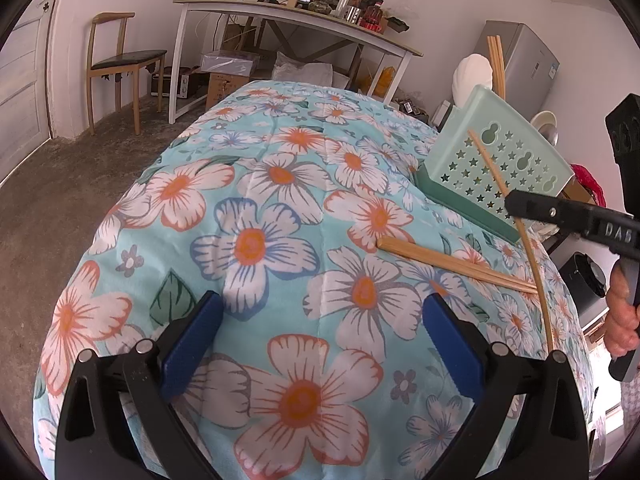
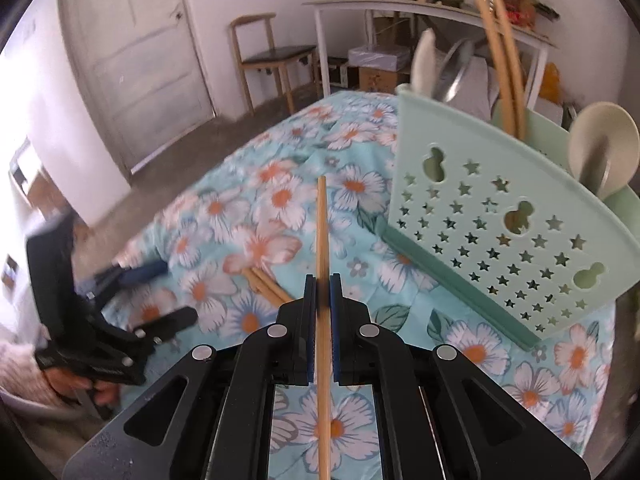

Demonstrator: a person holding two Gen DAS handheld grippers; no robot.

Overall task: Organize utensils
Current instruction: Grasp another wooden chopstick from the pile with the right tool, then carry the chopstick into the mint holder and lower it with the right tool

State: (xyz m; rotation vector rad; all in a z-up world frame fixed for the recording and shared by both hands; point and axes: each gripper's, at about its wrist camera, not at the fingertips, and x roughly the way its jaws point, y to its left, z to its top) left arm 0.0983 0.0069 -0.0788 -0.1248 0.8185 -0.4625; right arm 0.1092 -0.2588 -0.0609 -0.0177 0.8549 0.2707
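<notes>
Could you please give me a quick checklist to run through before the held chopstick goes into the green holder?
1. Right tongs shut on the chopstick: ok.
2. Chopstick runs straight between the pads, not skewed: ok.
3. Green holder upright on the floral cloth: ok.
4. Room beside the chopsticks already in the holder: cannot tell.
5. Left tongs open, empty and apart from the holder: ok.
6. Loose chopsticks on the cloth all put away: not ok.
</notes>
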